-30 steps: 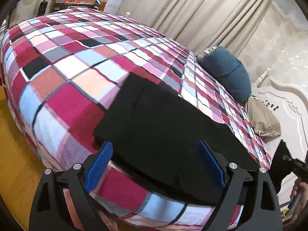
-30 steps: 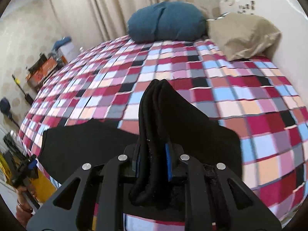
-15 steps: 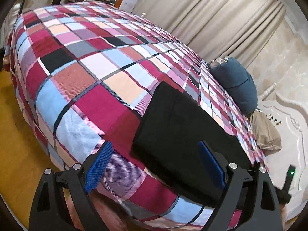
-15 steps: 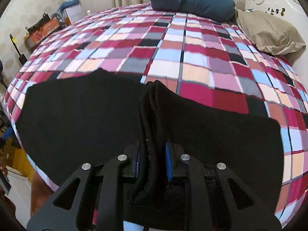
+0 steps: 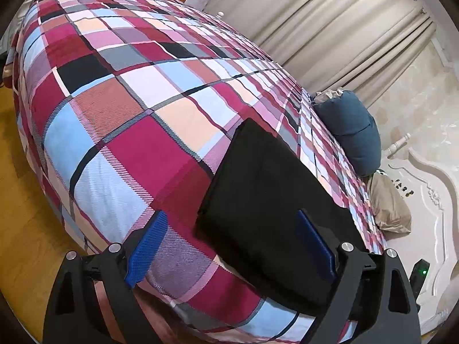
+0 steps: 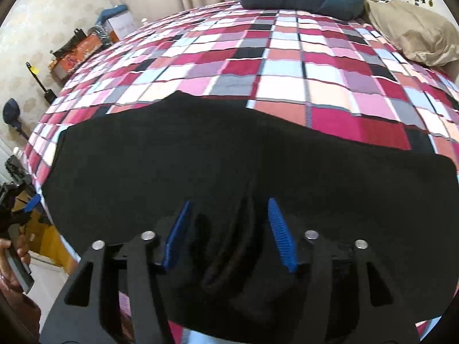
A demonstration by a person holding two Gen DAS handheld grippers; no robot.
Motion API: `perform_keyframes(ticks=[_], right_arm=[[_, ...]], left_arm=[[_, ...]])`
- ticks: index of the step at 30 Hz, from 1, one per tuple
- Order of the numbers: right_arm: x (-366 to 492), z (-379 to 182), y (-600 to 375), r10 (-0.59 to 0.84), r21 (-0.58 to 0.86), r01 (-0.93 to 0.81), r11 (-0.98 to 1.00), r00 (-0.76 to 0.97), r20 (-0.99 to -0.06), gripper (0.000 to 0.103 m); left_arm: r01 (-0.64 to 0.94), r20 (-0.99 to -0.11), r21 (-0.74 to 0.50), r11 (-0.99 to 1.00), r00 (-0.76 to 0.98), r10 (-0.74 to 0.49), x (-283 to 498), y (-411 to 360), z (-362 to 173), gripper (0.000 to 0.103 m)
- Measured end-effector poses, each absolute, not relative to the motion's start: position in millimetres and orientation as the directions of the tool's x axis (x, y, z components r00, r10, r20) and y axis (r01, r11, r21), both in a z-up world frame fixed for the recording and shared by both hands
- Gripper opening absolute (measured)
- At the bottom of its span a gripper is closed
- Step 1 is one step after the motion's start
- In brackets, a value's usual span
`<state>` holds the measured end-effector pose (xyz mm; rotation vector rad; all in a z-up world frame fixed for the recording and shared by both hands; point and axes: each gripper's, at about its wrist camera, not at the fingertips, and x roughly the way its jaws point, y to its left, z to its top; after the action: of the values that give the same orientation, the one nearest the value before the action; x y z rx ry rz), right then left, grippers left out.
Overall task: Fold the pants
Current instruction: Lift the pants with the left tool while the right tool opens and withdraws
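Note:
Black pants (image 5: 266,197) lie folded flat near the front edge of a bed with a plaid cover (image 5: 137,120). In the right wrist view the pants (image 6: 200,154) fill the lower half. My right gripper (image 6: 228,223) is just above them and its jaws are opening. A loose ridge of black cloth lies between the blue pads (image 6: 276,229), which no longer press on it. My left gripper (image 5: 229,240) stands wide open over the left corner of the pants, holding nothing.
A blue pillow (image 5: 350,132) and a beige pillow (image 5: 387,203) lie at the head of the bed by a white headboard (image 5: 430,189). Curtains hang behind. Boxes (image 6: 83,48) stand on the far side. Wooden floor (image 5: 23,189) lies left of the bed.
My right gripper came down onto the bed with the pinched fold of pants and its jaws have spread off it. My left gripper shifted left along the bed's edge.

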<state>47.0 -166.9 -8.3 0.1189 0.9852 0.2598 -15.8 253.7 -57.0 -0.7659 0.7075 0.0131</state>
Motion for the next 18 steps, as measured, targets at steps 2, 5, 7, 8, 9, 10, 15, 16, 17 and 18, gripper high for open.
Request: perform_keyframes(ticks=[2,5,7,8,9,10,15,16,17,18], right_arm=[[43.7,-6.5,-164.4,0.306,0.247,-0.182,0.952,0.522,-0.796,0.065],[36.9,2.0,-165.9,0.364,0.302,-0.204,0.931,0.524,-0.77,0.065],[31.5,9.0,-168.7,0.404,0.345,-0.211,0.914,0.53,-0.745,0.065],[27.1,14.7,-170.6,0.428,0.37,-0.22,0.903,0.535,-0.728,0.065],[24.4,18.9,-171.6,0.441,0.381,-0.227,0.896,0.539,-0.718,0.065],[20.2,24.3,-172.6,0.451,0.387,-0.236,0.892,0.545,-0.707,0.065],[10.7,31.1,-177.0,0.477,0.419,-0.237,0.877,0.541,-0.692,0.066],[9.4,30.5,-177.6,0.484,0.429,-0.234,0.872,0.536,-0.691,0.066],[8.2,29.5,-178.1,0.486,0.433,-0.231,0.871,0.534,-0.692,0.066],[7.2,28.6,-178.1,0.485,0.434,-0.228,0.872,0.532,-0.694,0.066]], left_arm=[[-0.252,-0.583,-0.65,0.717,0.771,-0.258,-14.2,257.8,-58.6,0.089],[-0.228,-0.557,-0.691,0.686,0.772,-0.304,-11.5,266.0,-59.6,0.089],[-0.213,-0.541,-0.722,0.659,0.768,-0.344,-7.2,275.7,-59.5,0.089],[-0.204,-0.532,-0.732,0.65,0.767,-0.359,-5.9,278.9,-58.9,0.089],[-0.186,-0.517,-0.747,0.638,0.767,-0.381,-2.0,285.1,-58.4,0.089],[-0.173,-0.508,-0.758,0.629,0.762,-0.401,1.8,289.4,-58.4,0.089],[-0.12,-0.496,-0.791,0.6,0.7,-0.514,35.6,304.4,-64.7,0.089],[-0.099,-0.49,-0.797,0.596,0.683,-0.541,42.6,303.9,-65.4,0.089],[-0.079,-0.484,-0.801,0.593,0.669,-0.564,49.0,303.1,-65.7,0.089],[-0.059,-0.479,-0.805,0.59,0.651,-0.588,55.9,300.3,-65.3,0.089]])
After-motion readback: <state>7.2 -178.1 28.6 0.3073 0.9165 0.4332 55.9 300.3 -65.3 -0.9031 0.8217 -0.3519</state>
